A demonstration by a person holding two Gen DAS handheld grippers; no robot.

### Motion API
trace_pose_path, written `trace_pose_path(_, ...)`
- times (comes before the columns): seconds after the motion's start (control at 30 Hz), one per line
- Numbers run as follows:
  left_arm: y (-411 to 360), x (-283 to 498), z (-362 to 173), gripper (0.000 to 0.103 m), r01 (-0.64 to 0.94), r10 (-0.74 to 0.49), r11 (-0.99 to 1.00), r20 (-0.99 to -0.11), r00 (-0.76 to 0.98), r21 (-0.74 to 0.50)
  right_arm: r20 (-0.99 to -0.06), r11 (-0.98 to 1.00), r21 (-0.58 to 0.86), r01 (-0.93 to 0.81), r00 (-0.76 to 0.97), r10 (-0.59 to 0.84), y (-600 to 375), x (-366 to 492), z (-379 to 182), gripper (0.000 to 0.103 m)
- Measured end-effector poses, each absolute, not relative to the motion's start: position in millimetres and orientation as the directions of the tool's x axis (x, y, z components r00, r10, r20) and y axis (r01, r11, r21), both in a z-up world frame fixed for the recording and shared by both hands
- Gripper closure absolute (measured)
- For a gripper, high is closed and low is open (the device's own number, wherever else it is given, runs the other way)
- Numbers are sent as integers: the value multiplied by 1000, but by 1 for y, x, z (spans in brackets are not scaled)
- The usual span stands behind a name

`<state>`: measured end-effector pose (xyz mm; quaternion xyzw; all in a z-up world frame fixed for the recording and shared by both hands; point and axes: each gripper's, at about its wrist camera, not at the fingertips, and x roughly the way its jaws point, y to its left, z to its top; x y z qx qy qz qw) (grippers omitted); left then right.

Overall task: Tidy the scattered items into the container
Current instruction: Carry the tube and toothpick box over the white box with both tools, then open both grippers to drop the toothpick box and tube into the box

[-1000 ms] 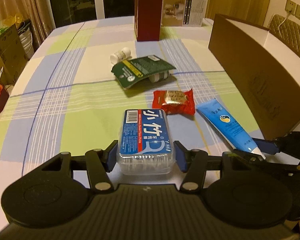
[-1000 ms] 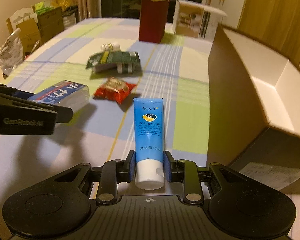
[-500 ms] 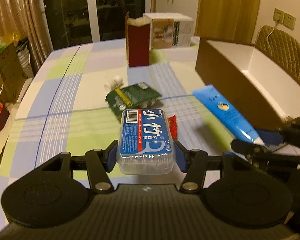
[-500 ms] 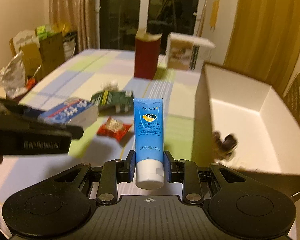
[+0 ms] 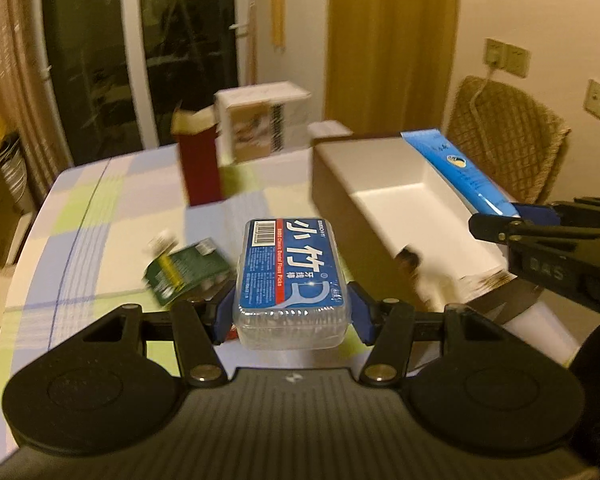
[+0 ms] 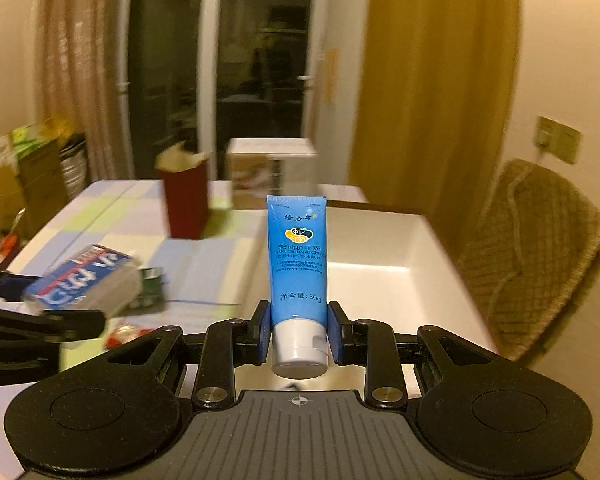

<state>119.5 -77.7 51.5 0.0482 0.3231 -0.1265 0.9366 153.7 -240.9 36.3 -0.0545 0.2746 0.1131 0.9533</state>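
The left gripper (image 5: 290,314) has its blue pads pressed against both long sides of a clear plastic box (image 5: 290,276), pinching it and holding it above the table (image 5: 100,240). The box's blue and red label carries large white Chinese characters, a barcode at the far corner, and the line "Classic Dental Floss Picks". From the right wrist view the same box (image 6: 86,280) shows at the left, tilted, with its lettering too blurred to read.

The right gripper (image 6: 299,330) pinches a blue tube (image 6: 298,256) at the shoulder just above its white cap, jaws nearly closed around it, the tube pointing away from the camera. Its print includes Chinese brand characters at the top, a yellow and dark round logo, a line that seems to read "HAND CREAM", and "50g" near the cap. In the left wrist view the tube (image 5: 458,172) hangs over the far wall of the container (image 5: 384,176), an open box, white inside.

On the table lie a green packet (image 5: 186,274) with a yellow stripe, its text blurred, and a red wrapper (image 6: 124,334) partly hidden behind the left gripper. A dark red carton (image 6: 184,196) and a white carton (image 6: 270,164) stand at the far end.
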Motion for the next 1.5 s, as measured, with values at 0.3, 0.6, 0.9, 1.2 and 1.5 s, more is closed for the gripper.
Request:
trace_pose_path(0.3, -151, 137, 71, 50, 385, -296, 922, -589, 752, 28, -565, 989, 35, -145, 813, 139, -298, 188, 32, 72)
trace_pose_path(0.6, -205, 167, 51, 50, 473, -343, 879, -614, 711, 56, -625, 989, 111, -96, 767, 145, -329, 205, 10, 72)
trace_pose_path(0.9, -222, 184, 24, 50, 502, -351, 863, -653, 671, 52, -661, 985, 161, -55, 735, 149, -339, 217, -1, 72)
trace_pose_path(1.2, -224, 193, 12, 50, 502, -346, 864, -665, 662, 50, -677, 985, 170, -37, 721, 144, -343, 226, -5, 72)
trace_pose_path(1.5, -225, 200, 6, 50, 497, -332, 865, -673, 661, 61, -686, 986, 162, -31, 715, 135, -343, 228, -8, 72)
